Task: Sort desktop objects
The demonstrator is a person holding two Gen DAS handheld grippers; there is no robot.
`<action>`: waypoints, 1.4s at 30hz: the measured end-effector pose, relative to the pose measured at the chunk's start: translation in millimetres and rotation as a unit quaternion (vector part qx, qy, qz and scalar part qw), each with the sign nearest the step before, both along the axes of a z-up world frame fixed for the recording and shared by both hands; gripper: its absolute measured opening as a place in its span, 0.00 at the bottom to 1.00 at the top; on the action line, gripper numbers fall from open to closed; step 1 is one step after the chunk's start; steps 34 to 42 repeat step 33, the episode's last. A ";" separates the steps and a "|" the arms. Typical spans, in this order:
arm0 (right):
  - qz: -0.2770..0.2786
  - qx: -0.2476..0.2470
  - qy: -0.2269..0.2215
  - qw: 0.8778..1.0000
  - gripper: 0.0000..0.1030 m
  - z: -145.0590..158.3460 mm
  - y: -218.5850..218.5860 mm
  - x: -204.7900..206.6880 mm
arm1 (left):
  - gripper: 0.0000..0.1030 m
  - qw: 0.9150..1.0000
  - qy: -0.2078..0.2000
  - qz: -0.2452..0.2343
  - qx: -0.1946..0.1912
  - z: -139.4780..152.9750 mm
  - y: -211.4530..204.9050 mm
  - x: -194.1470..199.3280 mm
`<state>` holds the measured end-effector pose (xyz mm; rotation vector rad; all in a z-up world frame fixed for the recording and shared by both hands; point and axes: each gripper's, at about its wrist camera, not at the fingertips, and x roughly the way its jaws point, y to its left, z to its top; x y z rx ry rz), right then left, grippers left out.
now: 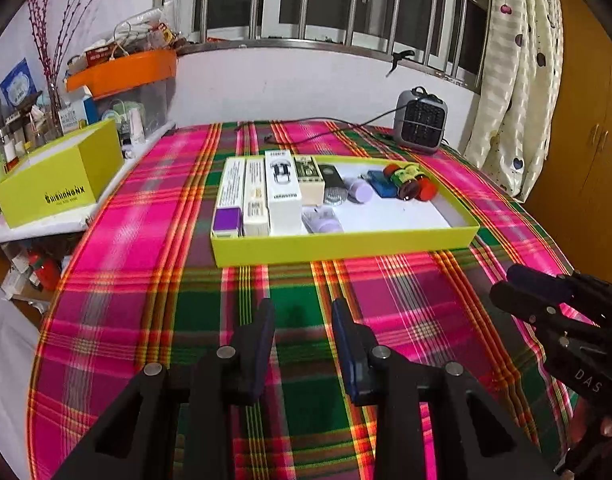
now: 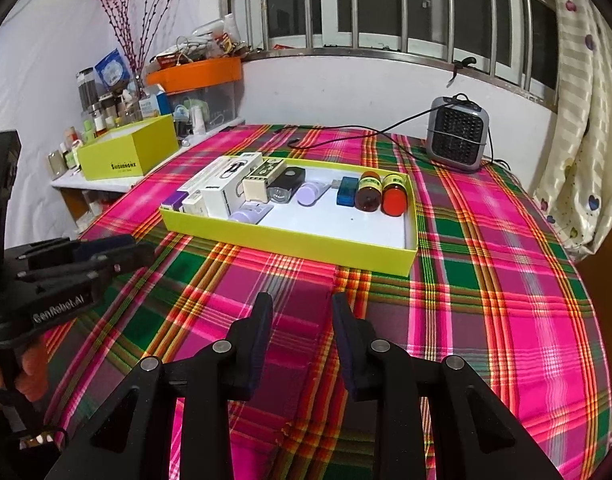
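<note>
A shallow yellow-green tray lies on the plaid tablecloth. It holds white boxes at its left, a black flashlight, lilac tubes, a blue stick and two brown bottles with red caps at its right. My left gripper hovers over the cloth in front of the tray, open and empty. My right gripper is also open and empty, short of the tray's front wall. Each gripper shows at the edge of the other's view.
A grey fan heater with its cable stands at the table's far right. A second yellow-green box sits on a cluttered side shelf at the left, under an orange bin. A curtain hangs at the right.
</note>
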<state>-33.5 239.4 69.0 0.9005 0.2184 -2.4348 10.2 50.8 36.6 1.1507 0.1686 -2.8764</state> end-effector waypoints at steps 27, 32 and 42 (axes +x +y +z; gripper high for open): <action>0.008 0.003 -0.004 1.000 0.31 -7.6 2.0 -0.9 | 0.24 1.000 0.006 -0.020 -0.020 3.3 19.6 -2.6; 0.008 0.001 -0.006 1.000 0.31 -9.0 3.6 -2.5 | 0.22 1.000 0.007 -0.020 -0.023 2.8 19.7 -4.1; 0.008 0.001 -0.006 1.000 0.31 -9.1 3.5 -2.6 | 0.22 1.000 0.005 -0.019 -0.023 2.3 19.6 -4.9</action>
